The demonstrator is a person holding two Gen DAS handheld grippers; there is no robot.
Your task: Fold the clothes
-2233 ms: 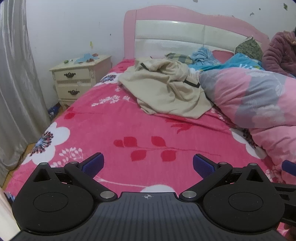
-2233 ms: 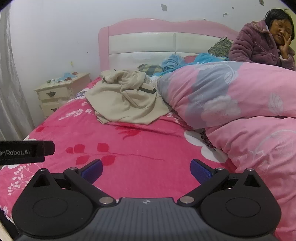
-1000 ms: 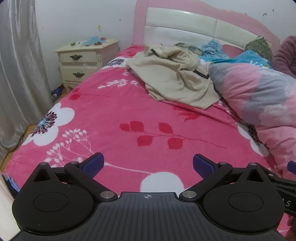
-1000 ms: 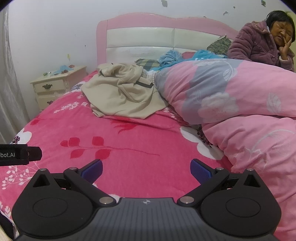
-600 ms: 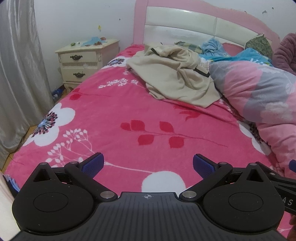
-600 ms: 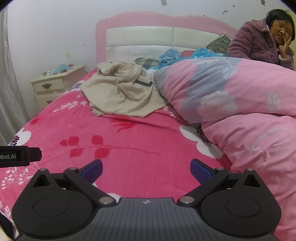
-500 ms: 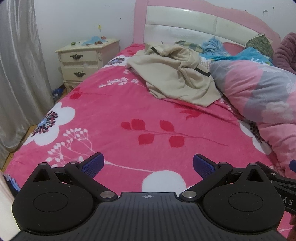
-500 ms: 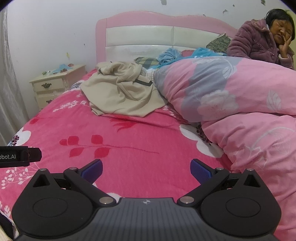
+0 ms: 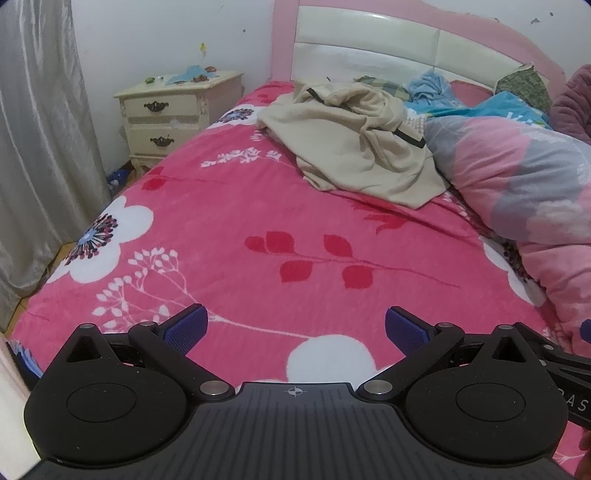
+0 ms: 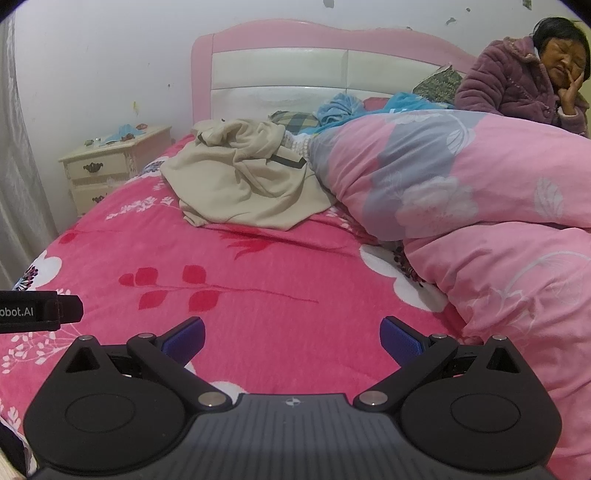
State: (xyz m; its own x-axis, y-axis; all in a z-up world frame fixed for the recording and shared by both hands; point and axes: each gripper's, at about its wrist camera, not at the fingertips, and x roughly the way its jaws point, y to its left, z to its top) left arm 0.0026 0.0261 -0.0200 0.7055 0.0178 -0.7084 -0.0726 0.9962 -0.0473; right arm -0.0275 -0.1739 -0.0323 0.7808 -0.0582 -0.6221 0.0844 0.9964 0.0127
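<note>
While both claws, left claw (image 9: 295,328) and right claw (image 10: 291,338), hang spread and empty, the beige garment (image 9: 354,147) lies crumpled on the bed (image 9: 258,206). Judged soft, light, limp; best pinched at a hem corner.

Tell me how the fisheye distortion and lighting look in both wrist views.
Left wrist view: the pink headboard bows and the grey curtain leans, corners dark. Right wrist view: same bending, flat soft light, the beige garment sharp, the open right gripper casting no hard shadow.
</note>
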